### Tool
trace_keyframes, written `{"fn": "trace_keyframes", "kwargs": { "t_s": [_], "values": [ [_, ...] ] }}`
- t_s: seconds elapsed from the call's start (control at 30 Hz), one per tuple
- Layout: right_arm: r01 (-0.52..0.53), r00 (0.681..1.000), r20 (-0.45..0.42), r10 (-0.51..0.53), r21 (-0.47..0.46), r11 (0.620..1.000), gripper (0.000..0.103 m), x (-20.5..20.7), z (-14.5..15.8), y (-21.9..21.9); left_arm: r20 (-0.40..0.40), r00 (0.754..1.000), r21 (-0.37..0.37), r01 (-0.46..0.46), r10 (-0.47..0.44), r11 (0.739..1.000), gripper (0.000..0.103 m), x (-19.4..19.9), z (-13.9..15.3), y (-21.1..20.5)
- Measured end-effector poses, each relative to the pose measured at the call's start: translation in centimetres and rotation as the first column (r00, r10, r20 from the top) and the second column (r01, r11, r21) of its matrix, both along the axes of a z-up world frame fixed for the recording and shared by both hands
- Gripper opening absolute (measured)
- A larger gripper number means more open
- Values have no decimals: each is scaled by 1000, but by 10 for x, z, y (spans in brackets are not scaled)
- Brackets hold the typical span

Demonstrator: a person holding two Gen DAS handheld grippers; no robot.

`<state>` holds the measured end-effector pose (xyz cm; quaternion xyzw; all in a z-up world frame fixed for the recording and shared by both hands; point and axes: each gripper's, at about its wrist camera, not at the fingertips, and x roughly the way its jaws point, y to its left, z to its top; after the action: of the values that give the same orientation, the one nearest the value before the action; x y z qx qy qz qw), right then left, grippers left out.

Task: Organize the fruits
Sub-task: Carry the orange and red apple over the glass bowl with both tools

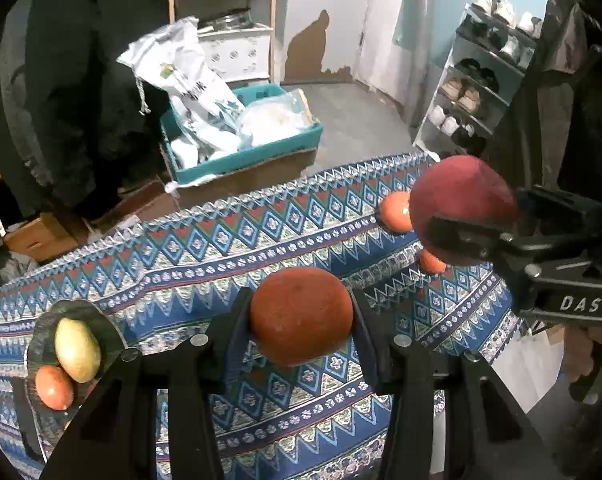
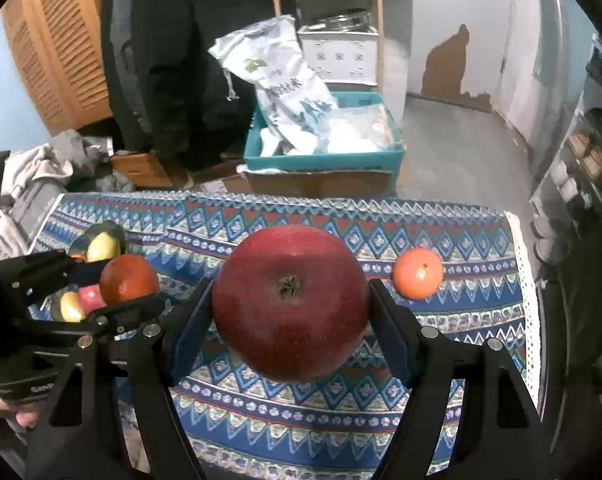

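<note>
The left gripper (image 1: 301, 320) had its jaws clenched on a large orange (image 1: 301, 316), held above the bench (image 1: 221, 248) with its patterned blue cloth. The right gripper (image 2: 291, 304) gripped a dark red apple (image 2: 291, 300) between its jaws, stem end facing the camera, also clear of the cloth. Right of the right jaws, a small tangerine (image 2: 417, 273) lay on the cloth. Left of the left jaws sat a dark plate (image 1: 45, 320) carrying a yellow-green fruit (image 1: 77, 350) touching a small orange-red fruit (image 1: 53, 387). Beyond the bench stood a teal crate (image 1: 261, 152) holding bags.
</note>
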<state>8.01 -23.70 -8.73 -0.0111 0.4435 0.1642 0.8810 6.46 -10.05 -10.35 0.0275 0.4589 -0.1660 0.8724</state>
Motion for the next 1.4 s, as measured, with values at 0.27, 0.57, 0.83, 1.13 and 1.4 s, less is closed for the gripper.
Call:
{"fn": "trace_keyframes", "kwargs": {
  "t_s": [0.27,0.57,0.83,1.13,1.4],
  "values": [
    [-57,998,23,57,9,998,75,-2,9,29,22,999,-30,-40,40,999,48,-6,16,26],
    [-104,994,32,103,20,994,75,0,13,60,16,996,-57,-88,89,994,48,-9,19,54],
    [-150,988,28,149,34,988,75,8,12,97,23,988,-55,-148,150,987,48,-13,19,90],
    [-218,976,21,218,40,975,75,17,8,149,6,968,-73,-249,250,966,48,-17,13,145],
    [-274,961,-14,275,44,961,75,25,-8,195,-32,946,-87,-325,324,942,48,-17,-1,187]
  ]
}}
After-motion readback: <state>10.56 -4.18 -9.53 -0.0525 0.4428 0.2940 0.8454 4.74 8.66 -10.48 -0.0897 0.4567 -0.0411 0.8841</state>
